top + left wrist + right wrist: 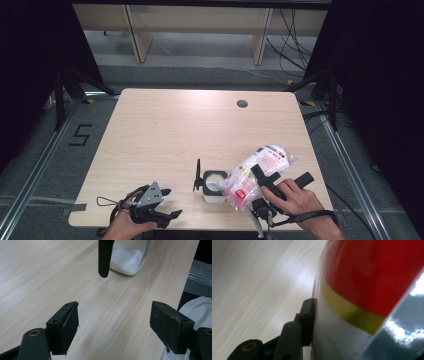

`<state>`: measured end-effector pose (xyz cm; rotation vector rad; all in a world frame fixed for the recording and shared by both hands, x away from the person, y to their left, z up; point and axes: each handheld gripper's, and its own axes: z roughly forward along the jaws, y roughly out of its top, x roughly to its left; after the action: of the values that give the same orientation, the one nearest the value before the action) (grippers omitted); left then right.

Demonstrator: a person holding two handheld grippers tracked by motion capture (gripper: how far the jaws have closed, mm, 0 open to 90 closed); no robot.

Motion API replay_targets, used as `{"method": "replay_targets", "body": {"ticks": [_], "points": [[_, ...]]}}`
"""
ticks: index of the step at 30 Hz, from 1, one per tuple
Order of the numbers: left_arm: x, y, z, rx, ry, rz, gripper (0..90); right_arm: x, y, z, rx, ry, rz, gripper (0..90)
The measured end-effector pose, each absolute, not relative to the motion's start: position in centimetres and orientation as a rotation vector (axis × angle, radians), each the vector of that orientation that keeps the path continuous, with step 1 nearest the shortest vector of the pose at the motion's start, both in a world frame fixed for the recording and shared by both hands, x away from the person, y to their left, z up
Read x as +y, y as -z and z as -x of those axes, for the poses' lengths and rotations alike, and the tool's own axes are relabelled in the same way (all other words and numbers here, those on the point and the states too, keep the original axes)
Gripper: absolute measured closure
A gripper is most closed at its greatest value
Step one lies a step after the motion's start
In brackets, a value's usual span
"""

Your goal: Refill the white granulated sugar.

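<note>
My right hand-held gripper [260,181] clamps the tilted bag [256,175] over the part-filled container [214,186]; pouring remains, left hand-held gripper [167,202] agape beside it.

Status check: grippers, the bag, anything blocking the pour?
Right gripper clamped on the white-and-red bag, tilted over the open container. Left gripper open, empty, resting on table edge. Container's black lid upright; nothing in the way.
</note>
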<state>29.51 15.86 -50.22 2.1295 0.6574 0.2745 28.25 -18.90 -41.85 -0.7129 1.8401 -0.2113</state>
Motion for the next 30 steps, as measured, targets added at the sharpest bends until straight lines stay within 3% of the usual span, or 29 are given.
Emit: {"method": "replay_targets", "body": {"ticks": [30], "points": [[15.76,50.13,-29.38,0.654,-0.267,-2.126,22.9,-18.47,41.06,-28.95,1.84,0.242,0.739,65.1]]}}
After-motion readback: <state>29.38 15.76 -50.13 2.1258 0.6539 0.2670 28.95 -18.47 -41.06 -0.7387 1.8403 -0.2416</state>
